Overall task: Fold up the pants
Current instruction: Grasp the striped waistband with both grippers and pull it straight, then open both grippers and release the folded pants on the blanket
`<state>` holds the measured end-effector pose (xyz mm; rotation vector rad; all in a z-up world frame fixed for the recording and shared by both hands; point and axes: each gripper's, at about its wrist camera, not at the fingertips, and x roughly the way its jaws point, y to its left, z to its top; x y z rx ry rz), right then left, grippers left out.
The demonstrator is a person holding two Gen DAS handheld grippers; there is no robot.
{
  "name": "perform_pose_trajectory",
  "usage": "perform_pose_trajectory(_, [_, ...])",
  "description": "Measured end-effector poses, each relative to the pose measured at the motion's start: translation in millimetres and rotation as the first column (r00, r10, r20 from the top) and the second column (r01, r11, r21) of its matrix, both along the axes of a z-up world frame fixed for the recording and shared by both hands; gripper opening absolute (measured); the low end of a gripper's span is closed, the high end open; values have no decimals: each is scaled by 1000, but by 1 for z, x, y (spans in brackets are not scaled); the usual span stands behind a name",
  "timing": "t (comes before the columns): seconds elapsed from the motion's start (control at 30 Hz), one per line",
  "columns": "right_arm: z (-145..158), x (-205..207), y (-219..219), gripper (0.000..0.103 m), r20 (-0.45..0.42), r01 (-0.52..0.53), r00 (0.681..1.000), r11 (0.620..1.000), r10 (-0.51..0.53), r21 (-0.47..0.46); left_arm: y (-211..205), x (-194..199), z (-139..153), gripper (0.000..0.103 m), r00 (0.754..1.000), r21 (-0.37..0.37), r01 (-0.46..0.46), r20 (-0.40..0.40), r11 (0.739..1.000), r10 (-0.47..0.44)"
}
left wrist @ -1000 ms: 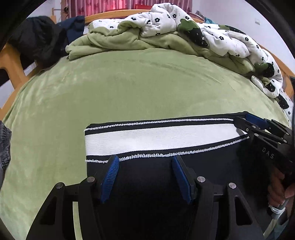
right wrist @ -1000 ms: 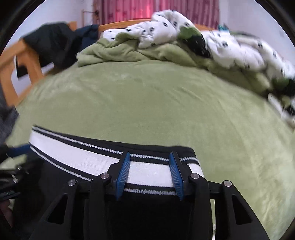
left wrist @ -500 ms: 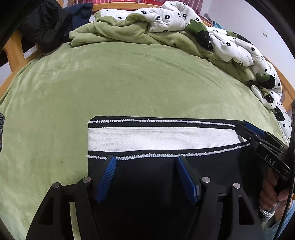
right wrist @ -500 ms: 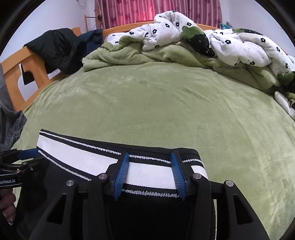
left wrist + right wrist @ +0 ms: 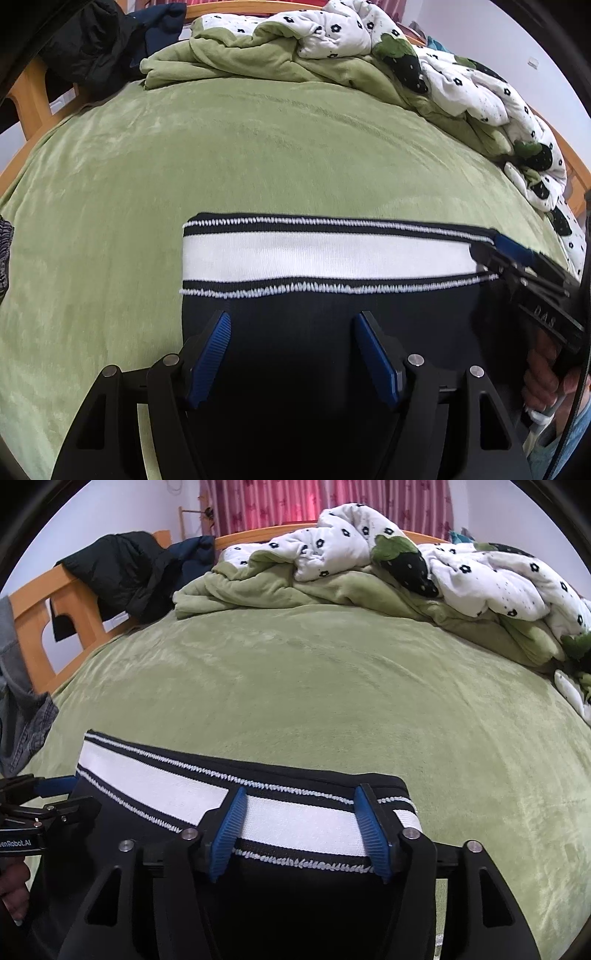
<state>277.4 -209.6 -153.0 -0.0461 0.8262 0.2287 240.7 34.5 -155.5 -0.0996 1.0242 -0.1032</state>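
We see the pants (image 5: 332, 332), black with a white waistband (image 5: 325, 256) edged in white stitching, lying flat at the near side of the bed (image 5: 258, 147), which is covered by a green blanket. Our left claw (image 5: 291, 325) is over the black cloth just below the waistband, near its left end; its blue pads (image 5: 210, 354) are spread wide with nothing between them, so it is released. Our right claw (image 5: 299, 797) sits over the waistband's right end, its blue pads (image 5: 229, 830) likewise apart, resting across the white band without pinching it. In the left view the right claw (image 5: 491, 247) appears at the waistband's far right corner. At the head of the bed lies a crumpled flowered quilt (image 5: 369, 542), and a dark jacket (image 5: 125, 576) hangs over the wooden bed frame (image 5: 33, 620).
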Motion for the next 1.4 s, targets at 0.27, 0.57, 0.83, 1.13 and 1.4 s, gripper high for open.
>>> perform_pose_trajectory(0.27, [4,-10,0,63,1,-6,1000,998,7,-60,3,-14,0,69,999,18,41,-28,999,-41])
perform_pose_trajectory(0.57, [10,-38,-9,63,3,-25,1000,992,26,-127,1,-34,4,69,996,71,79,-49,994,-75])
perform_pose_trajectory(0.83, [14,-61,-24,63,-14,-23,1000,991,21,-130,-10,-65,3,69,993,118,109,-54,987,-103])
perform_pose_trajectory(1.13, [32,-88,-39,63,-24,47,999,999,-46,20,-11,-98,8,67,996,71,65,-58,995,-61])
perform_pose_trajectory(1.4, [20,-113,-31,63,-46,21,999,1000,-20,14,-32,-127,4,67,997,151,72,10,986,-74])
